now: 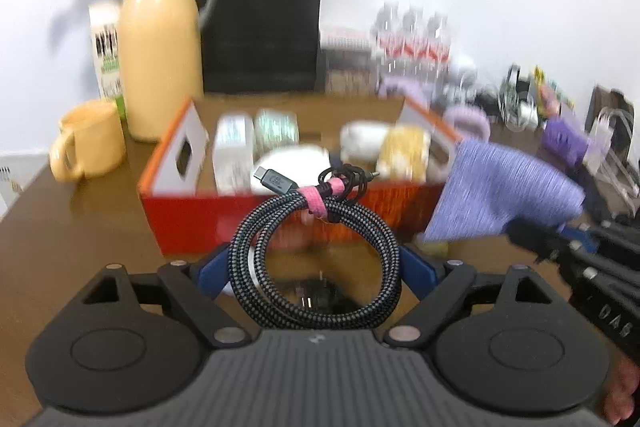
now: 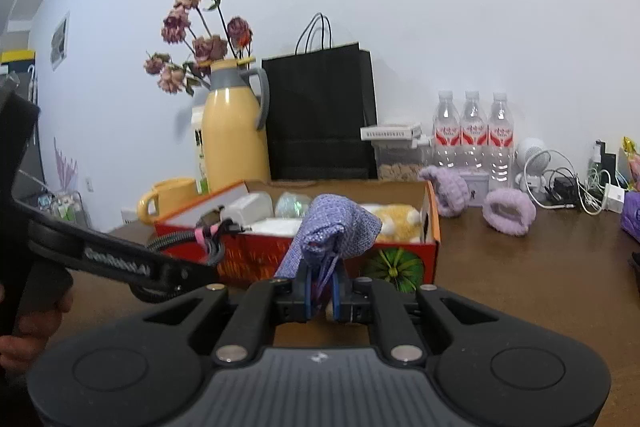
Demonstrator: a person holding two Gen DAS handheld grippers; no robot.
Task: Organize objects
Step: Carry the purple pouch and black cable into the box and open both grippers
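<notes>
The left gripper (image 1: 314, 263) stands wide, its blue pads pressed to either side of a coiled braided cable (image 1: 316, 259) bound with a pink strap (image 1: 320, 201), held up just in front of the red box (image 2: 430, 227). The right gripper (image 2: 322, 291) is clamped narrow on the drawstring neck of a purple cloth pouch (image 2: 336, 227), lifted beside the box's near wall. Behind, on the brown table (image 2: 520, 287), a black paper bag (image 2: 320, 115), a yellow jug (image 2: 234, 139), 3 water bottles (image 2: 472, 139) and a yellow mug (image 2: 168, 199) stand by the wall.
</notes>
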